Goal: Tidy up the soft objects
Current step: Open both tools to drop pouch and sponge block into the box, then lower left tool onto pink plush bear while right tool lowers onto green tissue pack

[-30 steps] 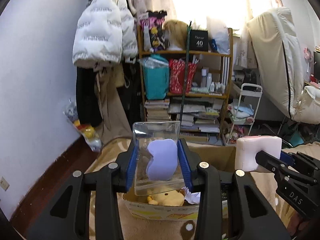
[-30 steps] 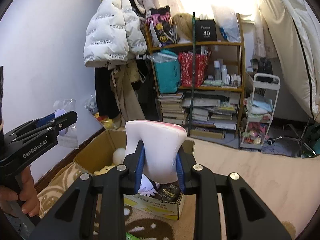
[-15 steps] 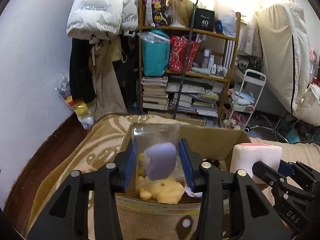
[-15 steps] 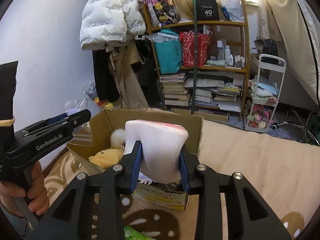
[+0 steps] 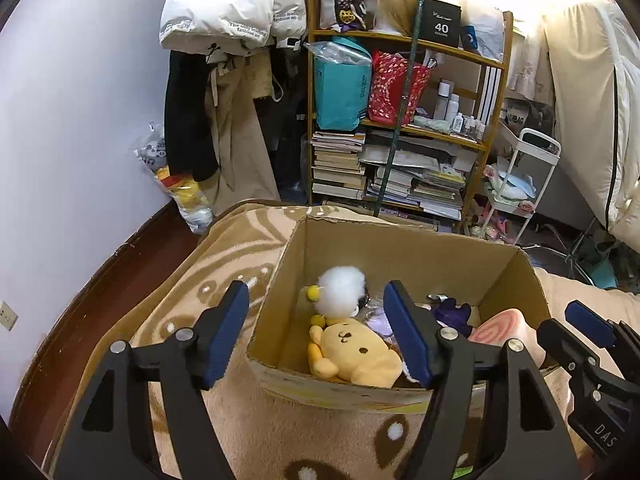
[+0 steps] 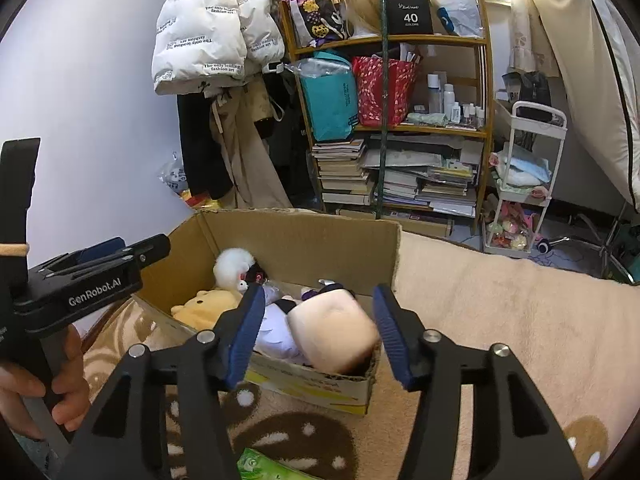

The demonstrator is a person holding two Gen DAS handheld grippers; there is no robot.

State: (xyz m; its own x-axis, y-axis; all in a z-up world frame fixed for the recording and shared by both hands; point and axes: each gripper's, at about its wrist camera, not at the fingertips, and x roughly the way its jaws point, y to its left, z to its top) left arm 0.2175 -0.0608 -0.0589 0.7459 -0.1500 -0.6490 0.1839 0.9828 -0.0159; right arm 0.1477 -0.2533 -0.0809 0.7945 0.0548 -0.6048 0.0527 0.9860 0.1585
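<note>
The pale pink squishy toy [image 6: 334, 330] lies blurred in the near right corner of the cardboard box [image 6: 300, 236], beside a yellow plush [image 5: 356, 354] and white pompom [image 5: 342, 291], with the right gripper [image 6: 320, 330] and left gripper [image 5: 316, 334] both spread wide, holding nothing, over the tan patterned blanket [image 5: 224, 256].

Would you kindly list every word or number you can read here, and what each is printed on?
"GenRobot.AI": left tongs body.
"DAS": right tongs body; rest cut off.
"40", small "COLORS" beneath: black box on top shelf.
"The only leading fashion art": white jacket; mirrored in the left view.
Teal bag print, book spines and bottle labels: too small to read.
</note>
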